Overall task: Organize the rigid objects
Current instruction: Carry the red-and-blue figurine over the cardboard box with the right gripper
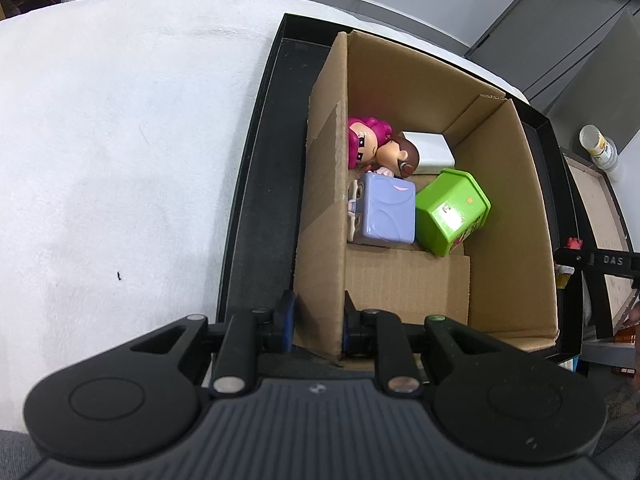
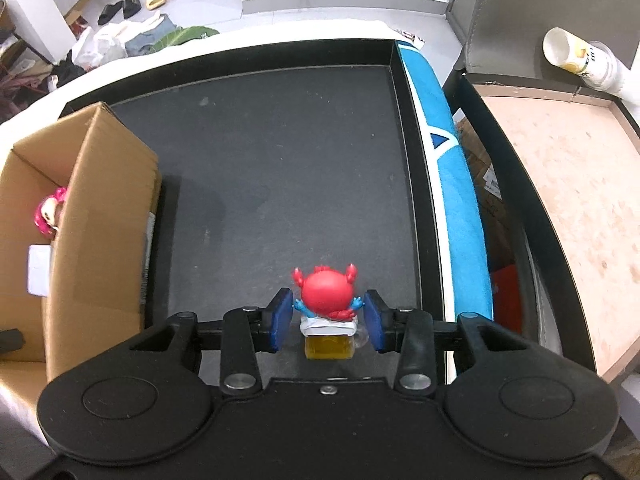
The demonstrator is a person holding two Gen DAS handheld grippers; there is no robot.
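While both grippers point down, things look like this:

Left gripper (image 1: pixel 318 326): its two fingers are pinched tight on the near wall of the cardboard box (image 1: pixel 516 216), one finger outside and one inside.

Box: it sits in the black tray (image 1: pixel 264 184), which lies on a white cloth (image 1: pixel 120 140).

Toys in the box: ahead of the left fingers are a purple cube (image 1: pixel 386 214), a green tub (image 1: pixel 452 212), a pink-haired doll (image 1: pixel 366 142), a brown-haired doll (image 1: pixel 400 156) and a white block (image 1: pixel 428 150).

Right gripper (image 2: pixel 327 316): its blue pads (image 2: pixel 280 320) are closed on the red crab toy (image 2: pixel 326 292), touching the toy's small blue arms on both sides.

Crab toy: it is right between the right fingers, on a white and yellow base, over the dark tray floor.

Right of the right fingers: a blue and white strip (image 2: pixel 456 208).
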